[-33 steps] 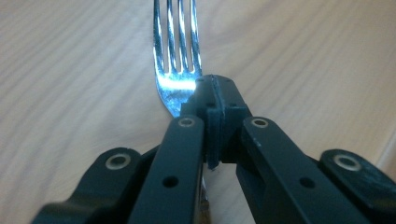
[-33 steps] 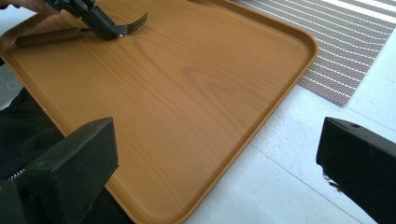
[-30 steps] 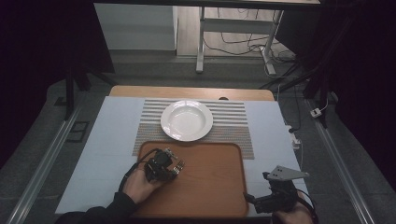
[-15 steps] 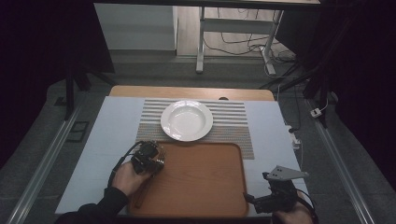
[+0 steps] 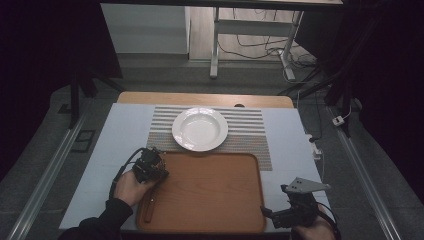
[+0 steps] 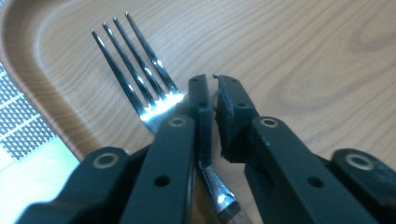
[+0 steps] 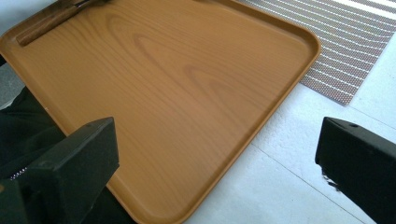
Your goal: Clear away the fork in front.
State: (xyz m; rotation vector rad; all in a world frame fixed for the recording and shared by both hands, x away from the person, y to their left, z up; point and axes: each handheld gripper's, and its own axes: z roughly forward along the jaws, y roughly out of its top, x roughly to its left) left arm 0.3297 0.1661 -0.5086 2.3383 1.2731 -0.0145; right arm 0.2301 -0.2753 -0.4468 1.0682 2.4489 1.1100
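Dark surroundings enclose a pale table (image 5: 120, 135); on it a striped mat (image 5: 250, 131) bears a white plate (image 5: 200, 129), with a wooden tray (image 5: 210, 195) set nearer the person. The left gripper (image 5: 156, 170) is held over the tray's left rim; its jaws are pressed almost together on the neck of a fork (image 6: 140, 74), the tines projecting ahead of the tips and the wooden handle trailing back beneath them along the tray floor. The right gripper (image 5: 272, 214) is held at the tray's near right corner, jaws spread wide, nothing between them; tray and mat lie ahead of it.

Risk, as judged: the fork is pinched at its narrow metal neck, off-centre on the pads; if lifted, the heavier handle could swing it down or let it slip out, and a tine could catch the tray rim.

Views compared: the left gripper view alone resolves the tines and the pinch point; the high view supplies the plate beyond the left gripper and the handle behind it; the right gripper view shows that handle far off, at the tray's opposite edge.
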